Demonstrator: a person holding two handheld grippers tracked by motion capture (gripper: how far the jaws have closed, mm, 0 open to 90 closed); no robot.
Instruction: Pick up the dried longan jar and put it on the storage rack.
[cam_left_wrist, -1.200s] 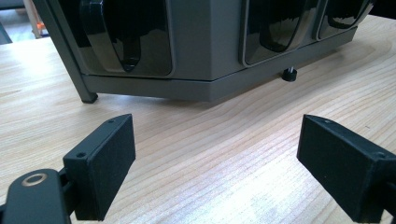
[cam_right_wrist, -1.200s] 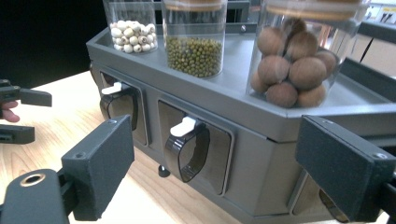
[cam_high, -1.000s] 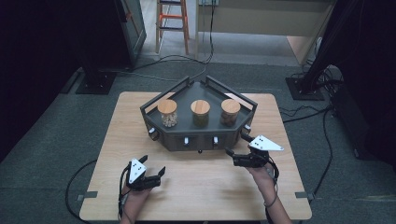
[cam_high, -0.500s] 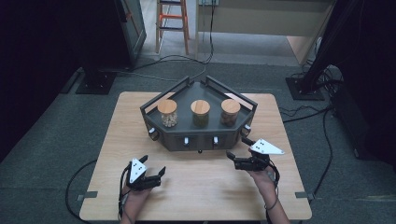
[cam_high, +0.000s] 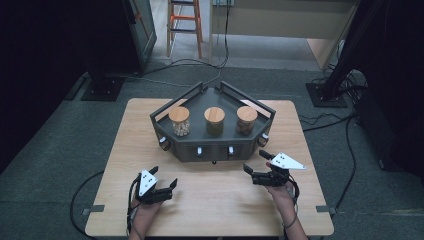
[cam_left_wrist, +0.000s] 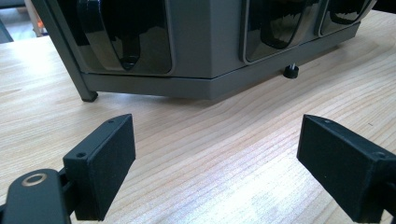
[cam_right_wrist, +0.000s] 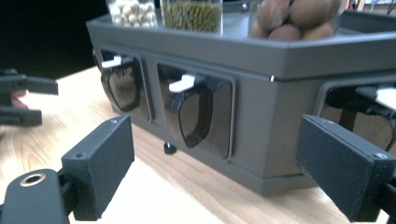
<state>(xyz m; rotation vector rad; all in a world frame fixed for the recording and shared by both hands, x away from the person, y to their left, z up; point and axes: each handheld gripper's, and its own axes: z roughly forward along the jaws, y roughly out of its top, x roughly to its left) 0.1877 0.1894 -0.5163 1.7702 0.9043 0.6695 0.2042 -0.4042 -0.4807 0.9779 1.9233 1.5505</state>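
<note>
Edging nearer since a second earlier, the right gripper (cam_high: 256, 162) faced the dark grey angular dispenser rack (cam_high: 214, 145); both it and the left gripper (cam_high: 164, 177) gaped wide, empty, over the pale wooden table (cam_high: 220, 200).

The high view looks forward and down on the whole wooden table (cam_high: 215, 200), with the grey stand (cam_high: 212, 145) at frame centre. The left gripper view sits low, close above the tabletop, facing the stand's lower front (cam_left_wrist: 187, 42). The right gripper view, also low and near, faces its front panels (cam_right_wrist: 243, 116). All three views share the stand.
</note>
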